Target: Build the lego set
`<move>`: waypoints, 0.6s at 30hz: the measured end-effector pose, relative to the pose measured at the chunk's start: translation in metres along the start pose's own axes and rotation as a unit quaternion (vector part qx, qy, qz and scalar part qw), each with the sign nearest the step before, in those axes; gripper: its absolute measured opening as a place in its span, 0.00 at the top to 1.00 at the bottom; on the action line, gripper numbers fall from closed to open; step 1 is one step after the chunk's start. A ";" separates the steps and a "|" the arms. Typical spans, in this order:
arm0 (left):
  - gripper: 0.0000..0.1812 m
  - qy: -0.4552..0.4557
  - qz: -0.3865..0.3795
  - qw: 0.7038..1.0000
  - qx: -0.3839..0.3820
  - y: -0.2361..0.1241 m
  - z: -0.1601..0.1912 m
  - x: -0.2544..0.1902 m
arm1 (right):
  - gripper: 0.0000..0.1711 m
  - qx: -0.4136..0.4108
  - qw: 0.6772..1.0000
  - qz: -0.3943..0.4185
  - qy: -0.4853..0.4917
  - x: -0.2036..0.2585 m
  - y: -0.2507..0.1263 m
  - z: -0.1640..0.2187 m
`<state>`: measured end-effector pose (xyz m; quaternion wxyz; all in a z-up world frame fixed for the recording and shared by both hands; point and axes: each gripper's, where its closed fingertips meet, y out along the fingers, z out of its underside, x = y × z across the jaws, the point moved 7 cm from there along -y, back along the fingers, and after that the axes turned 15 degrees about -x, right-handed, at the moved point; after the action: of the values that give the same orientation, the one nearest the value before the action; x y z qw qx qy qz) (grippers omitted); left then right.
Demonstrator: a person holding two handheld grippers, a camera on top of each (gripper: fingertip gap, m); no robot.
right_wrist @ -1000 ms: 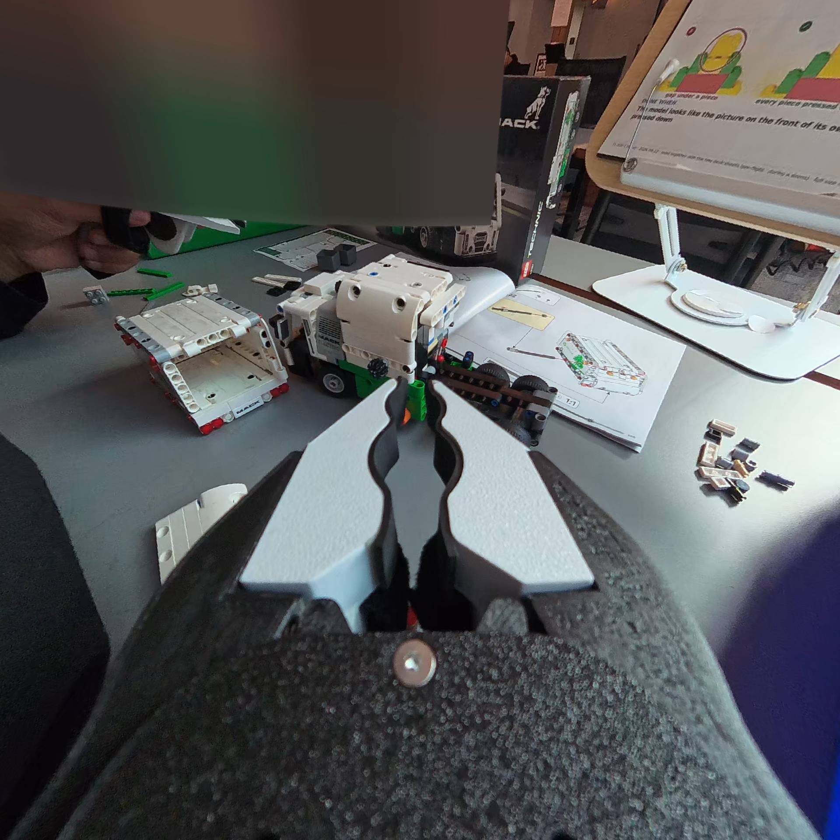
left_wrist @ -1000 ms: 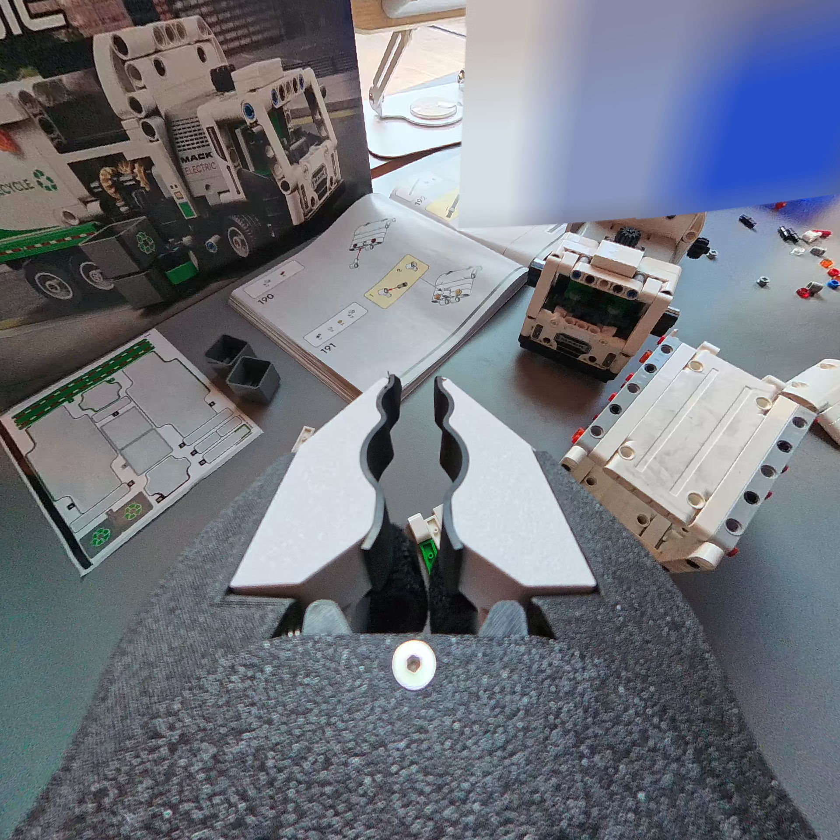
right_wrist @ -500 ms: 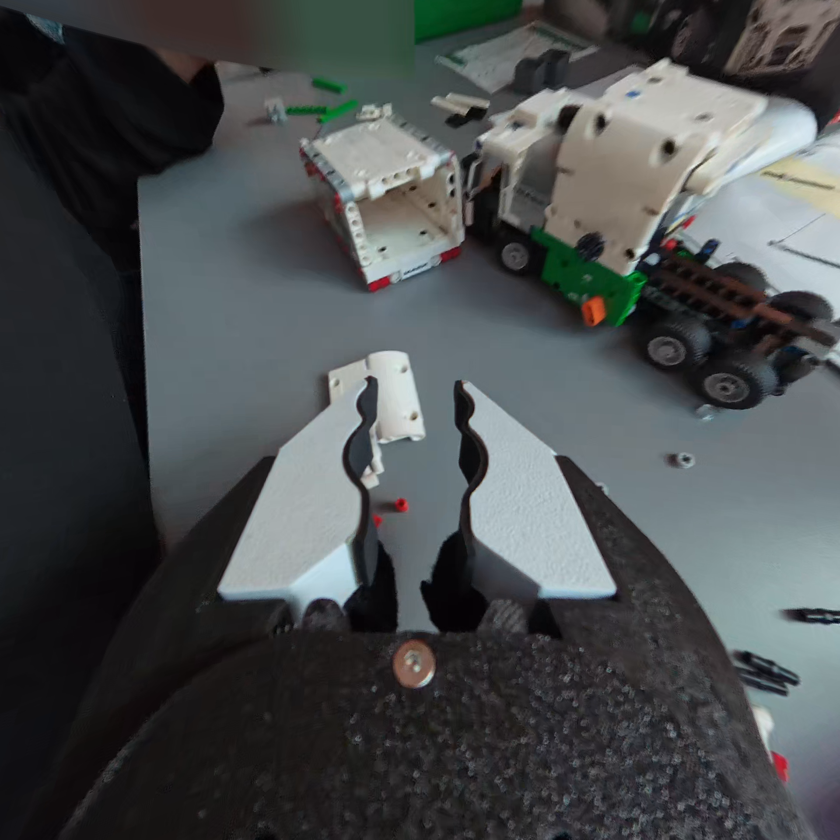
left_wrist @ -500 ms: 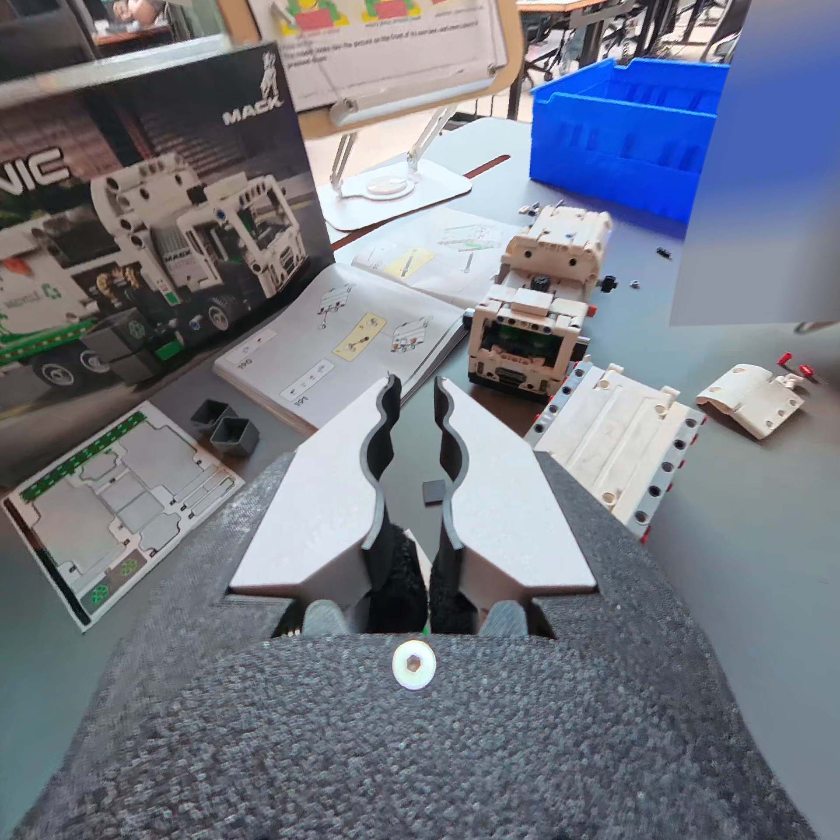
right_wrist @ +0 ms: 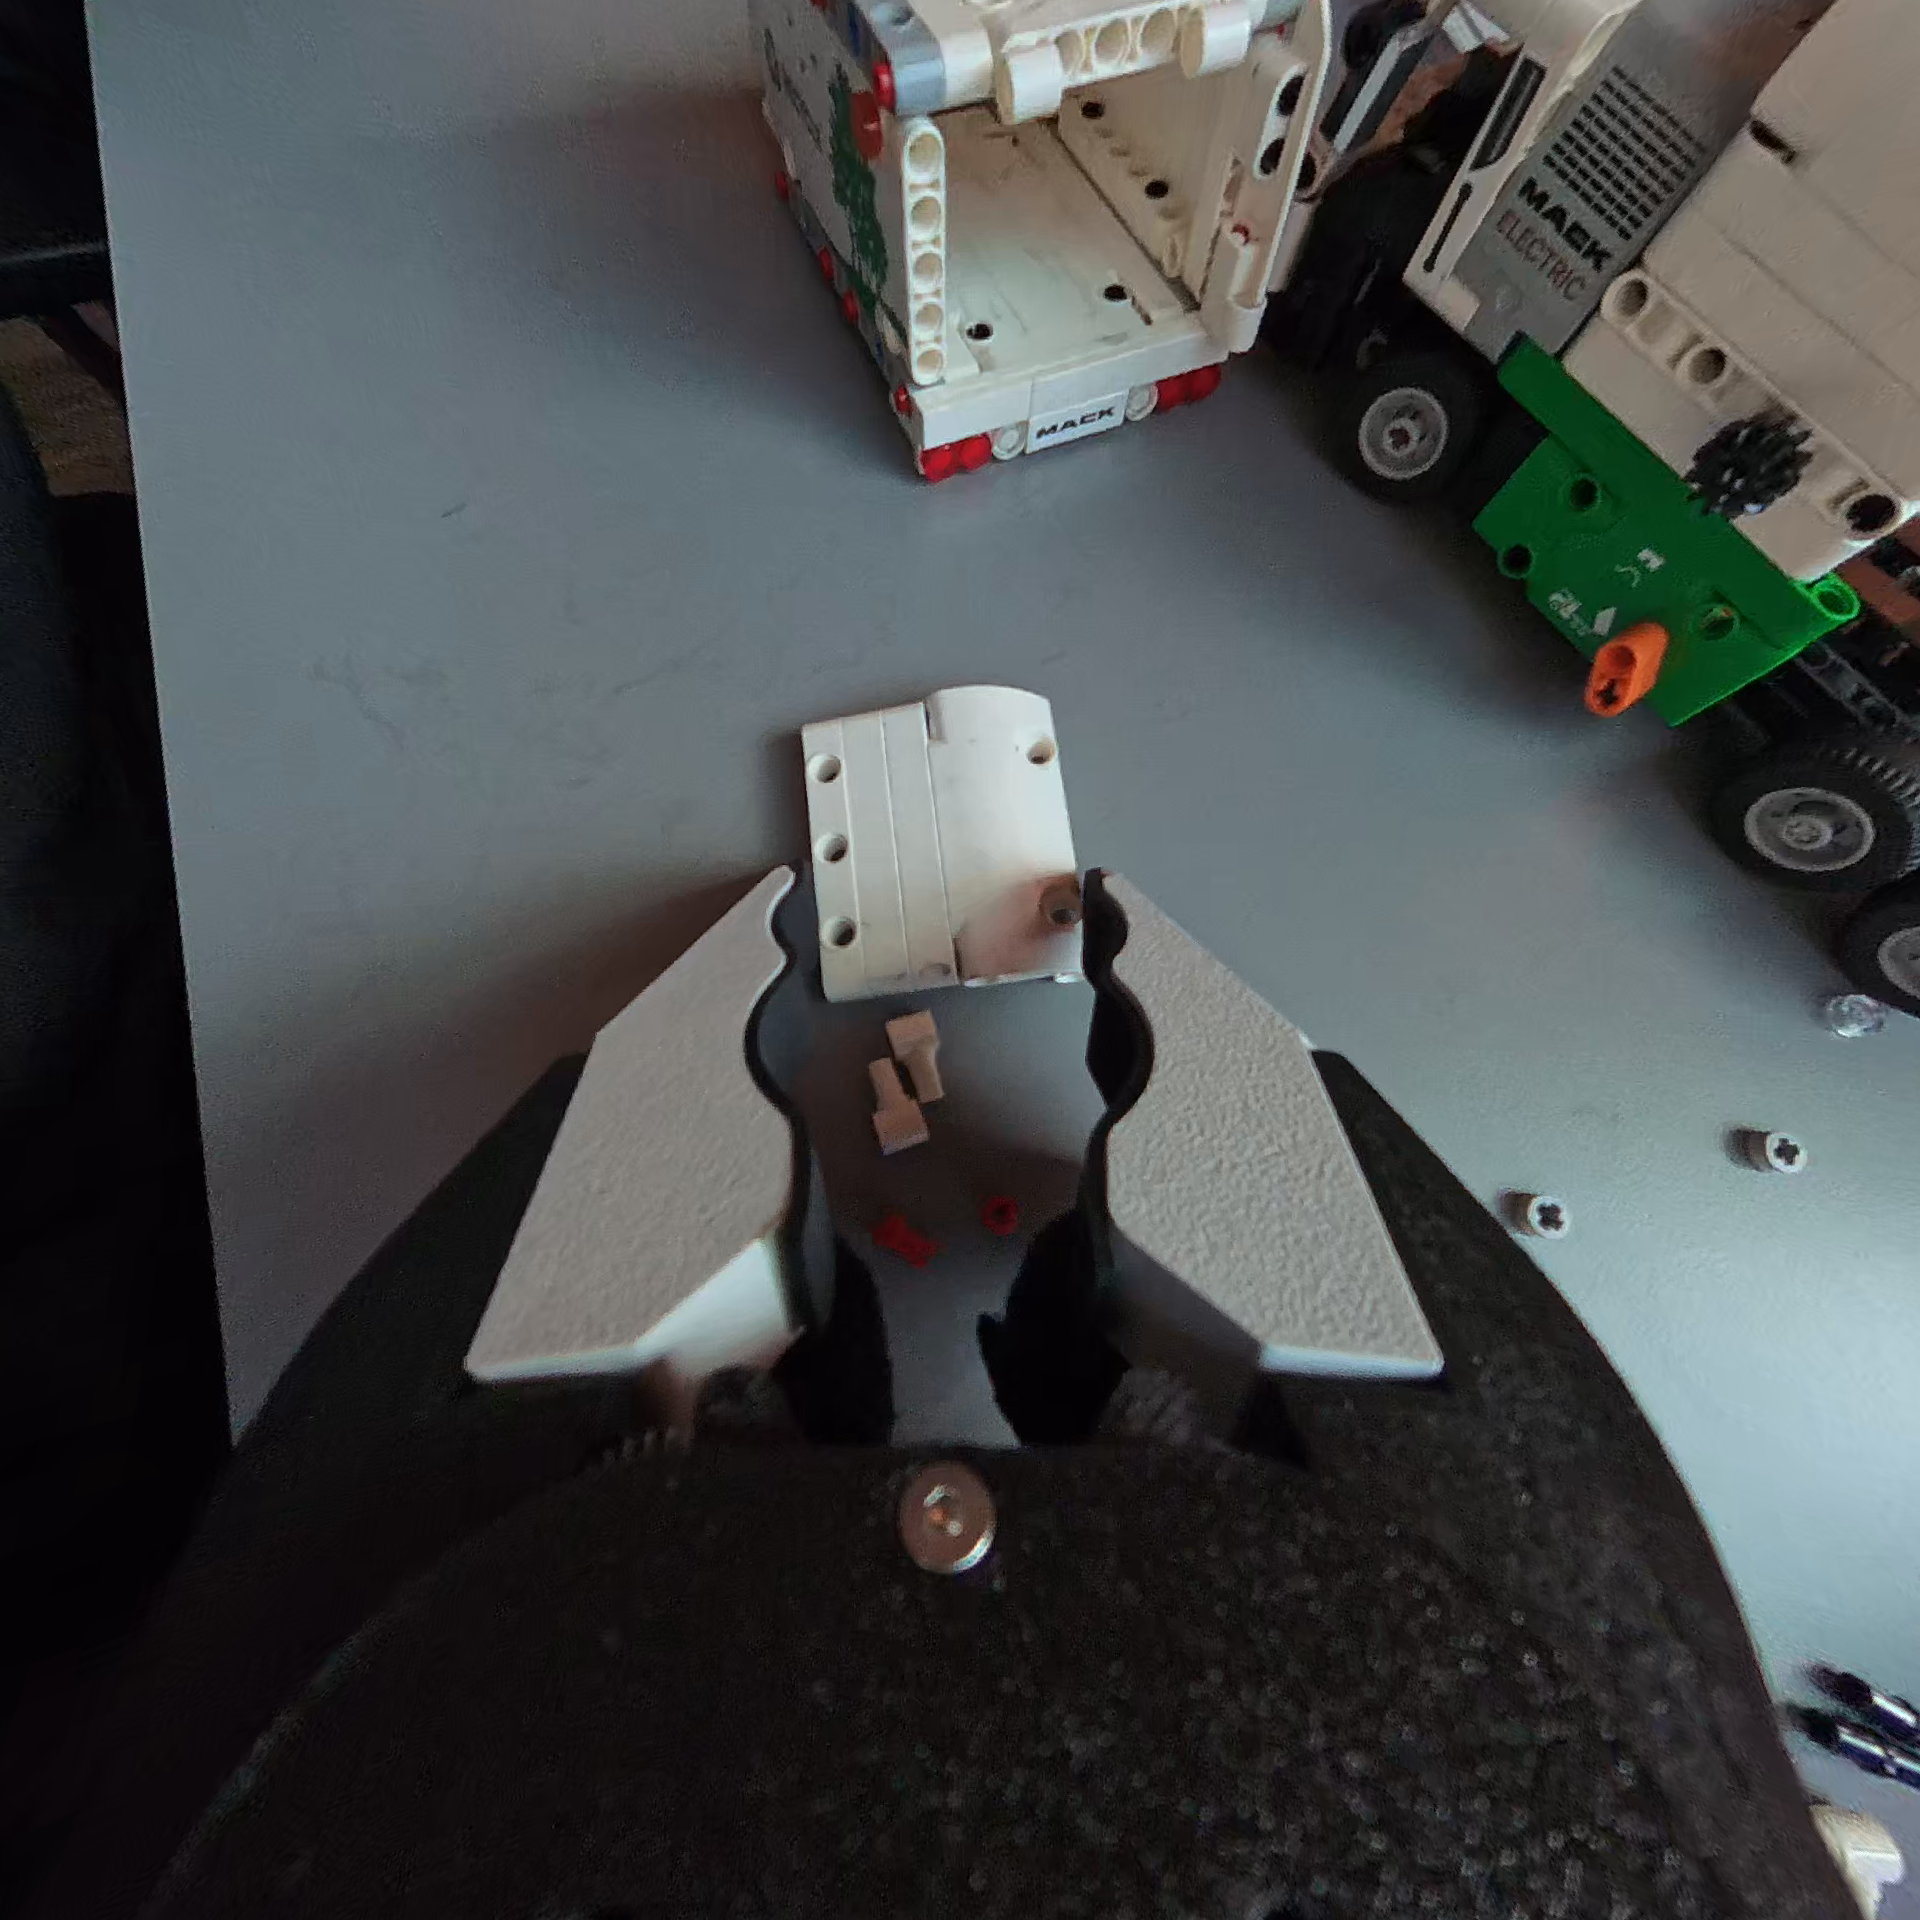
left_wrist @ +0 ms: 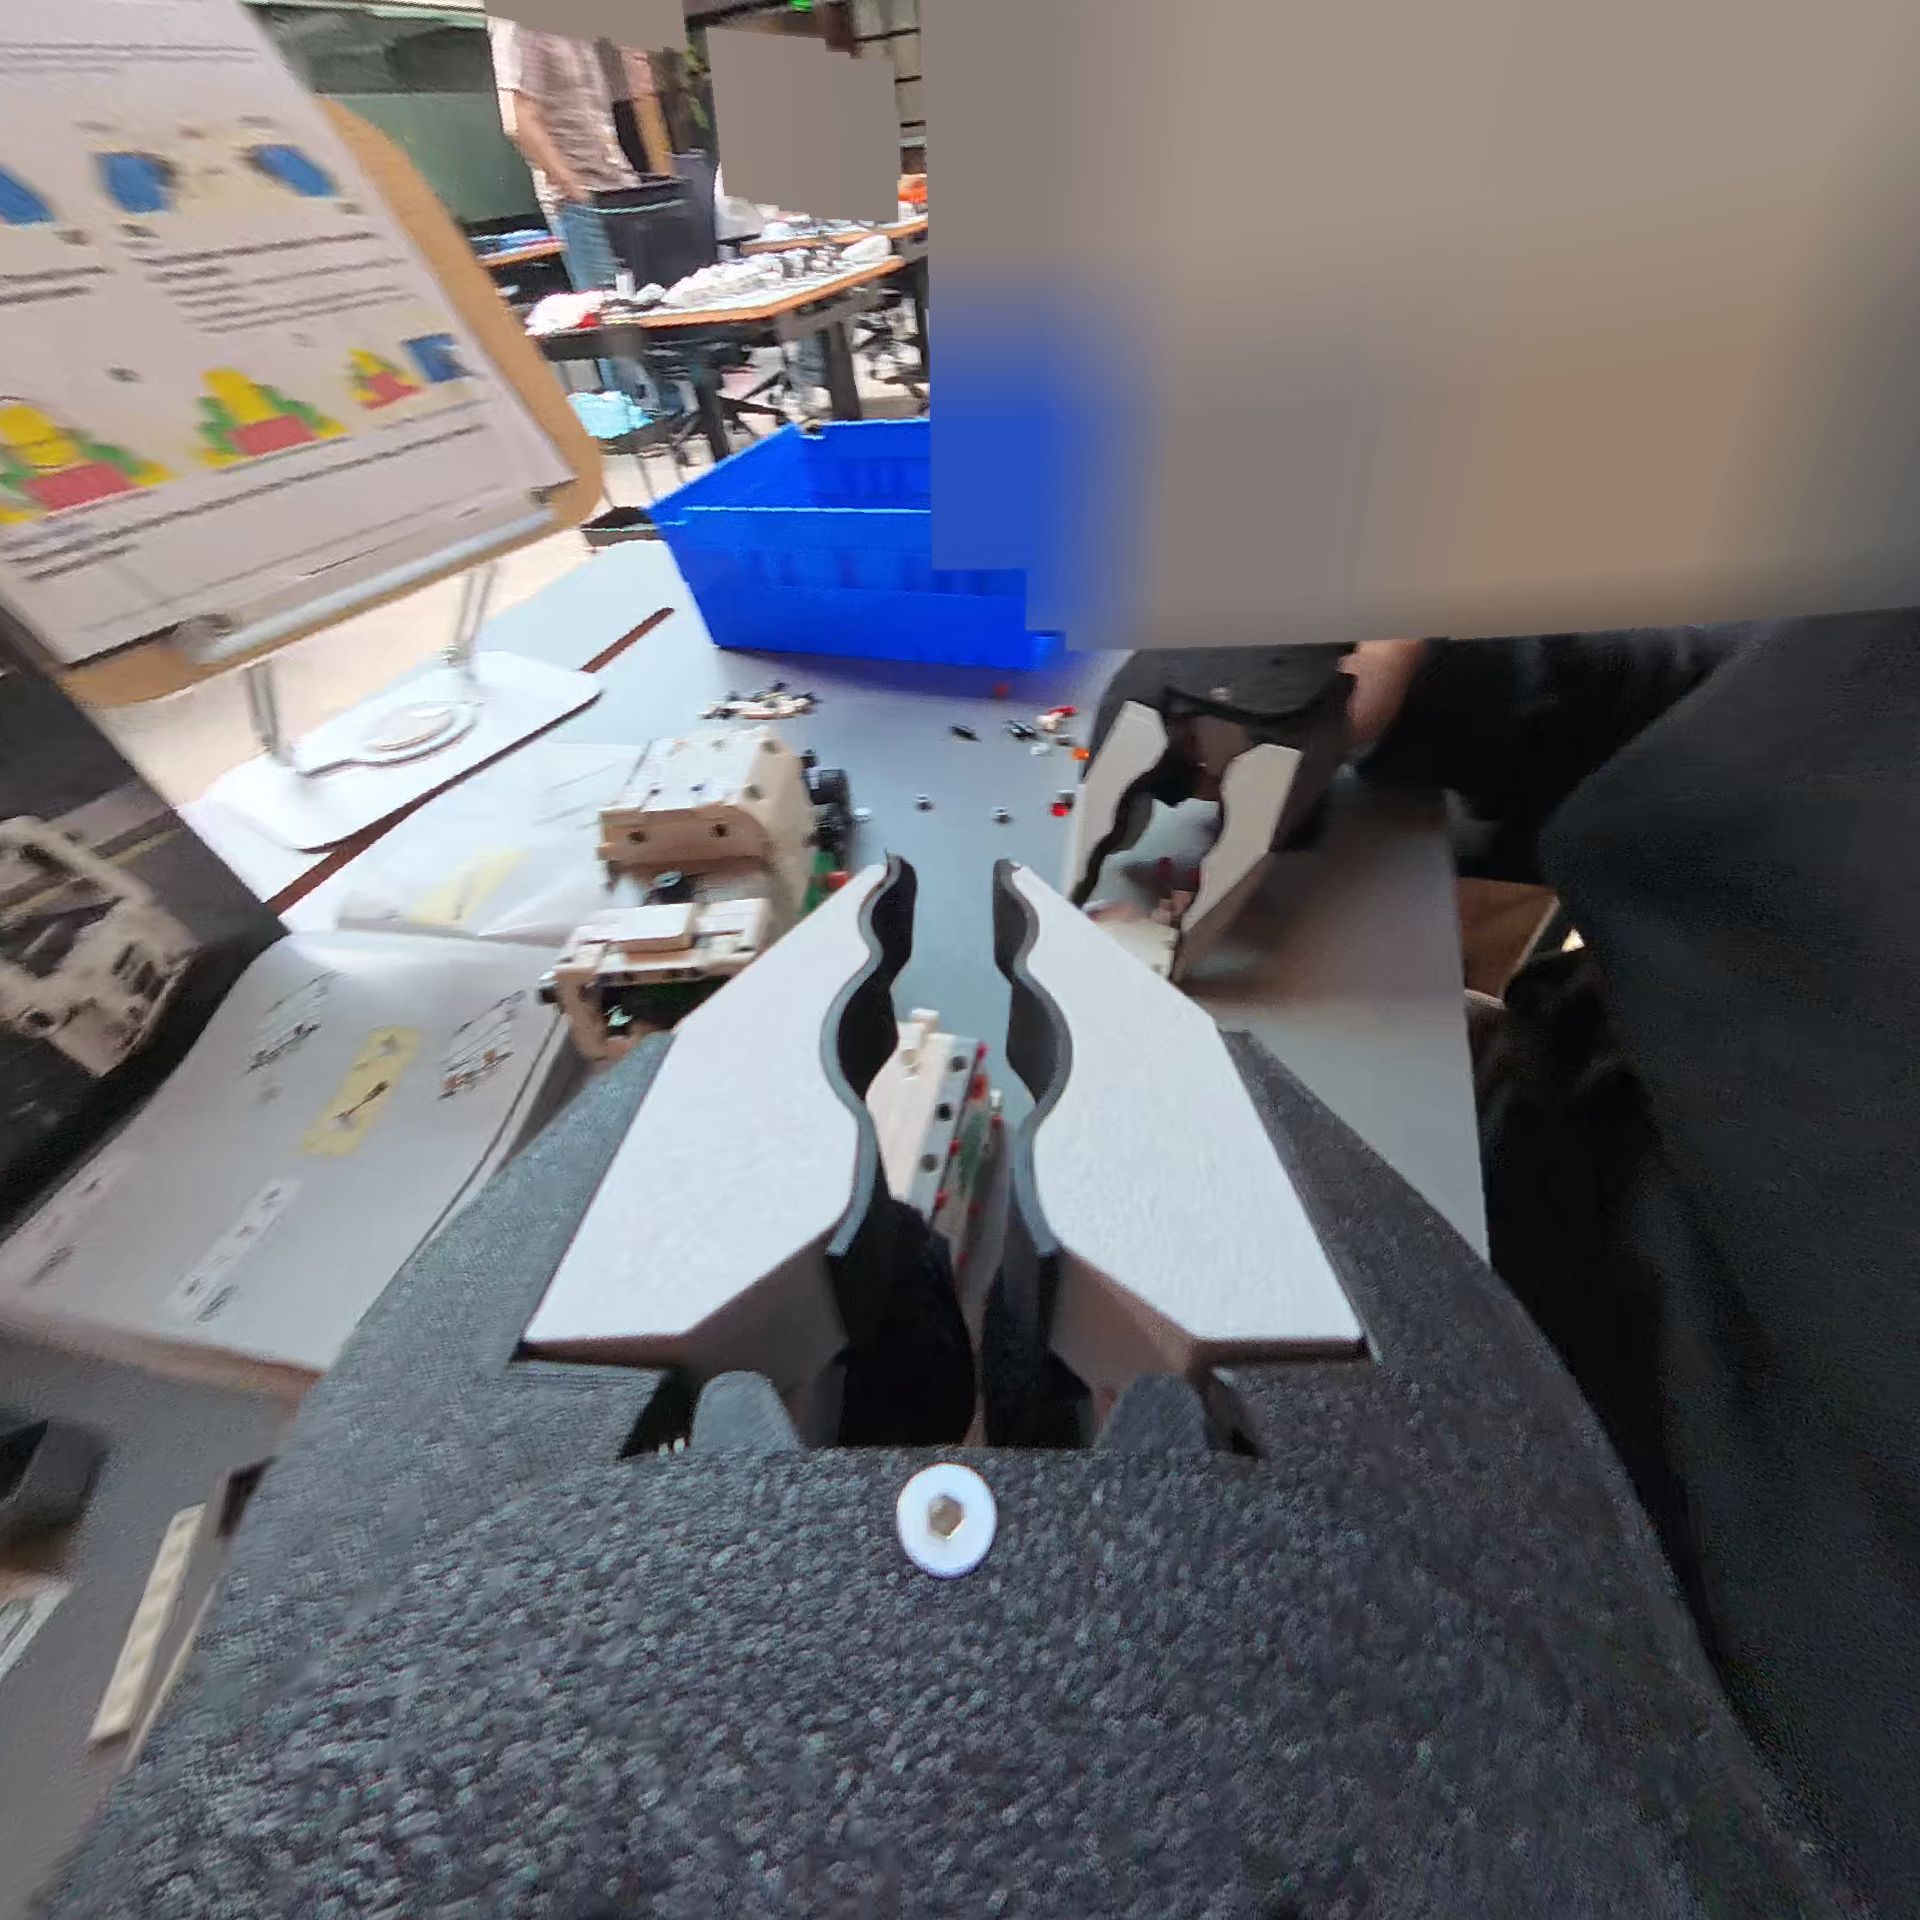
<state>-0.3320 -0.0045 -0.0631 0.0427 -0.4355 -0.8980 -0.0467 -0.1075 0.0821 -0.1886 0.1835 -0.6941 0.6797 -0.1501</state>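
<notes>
Lego truck (right_wrist: 1662, 343), white cab on a green and black wheeled chassis, stands at the far right of the grey tabletop (right_wrist: 520, 582), with the white box-shaped truck body (right_wrist: 1039, 229) just beside it on the left, open end facing the right tool (right_wrist: 940, 894). Half a second ago that tool hung higher with its fingers less spread; now it has dropped low over the small white curved panel (right_wrist: 940, 842), fingers spread wide and holding nothing, the right fingertip just at the panel's near corner and the left one beside its near edge. That reads as the approach to picking the panel up, probably to fit it to the body or cab.

Left tool (left_wrist: 945, 883) has swung round to face the right one; its fingers stand a little apart with nothing between them, above the box body.

Room is fair: bare tabletop lies to the left of the panel up to the table's left edge, and between panel and box body. Between the right tool's fingers lie two tan pegs (right_wrist: 904, 1081) and two red bits (right_wrist: 940, 1226), close enough to be knocked as the fingers close. Loose grey bushes (right_wrist: 1766, 1150) sit well apart to the right.
</notes>
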 end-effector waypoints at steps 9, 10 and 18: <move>0.81 0.381 0.065 0.916 0.108 0.064 0.039 -0.062 | 0.71 -0.131 0.958 -0.143 0.209 -0.006 -0.025 -0.036; 0.80 0.422 0.076 0.896 0.112 0.068 0.042 -0.067 | 0.71 -0.143 0.953 -0.155 0.218 -0.004 -0.027 -0.040; 0.90 0.437 0.197 0.875 0.069 0.085 0.053 -0.086 | 0.71 -0.138 0.936 -0.240 0.217 0.021 -0.025 -0.045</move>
<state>-0.2141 -0.0129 -0.1214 0.4693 -0.5341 -0.6845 -0.1609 -0.1049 0.0595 -0.1379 -0.1072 -0.8054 0.5306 -0.2414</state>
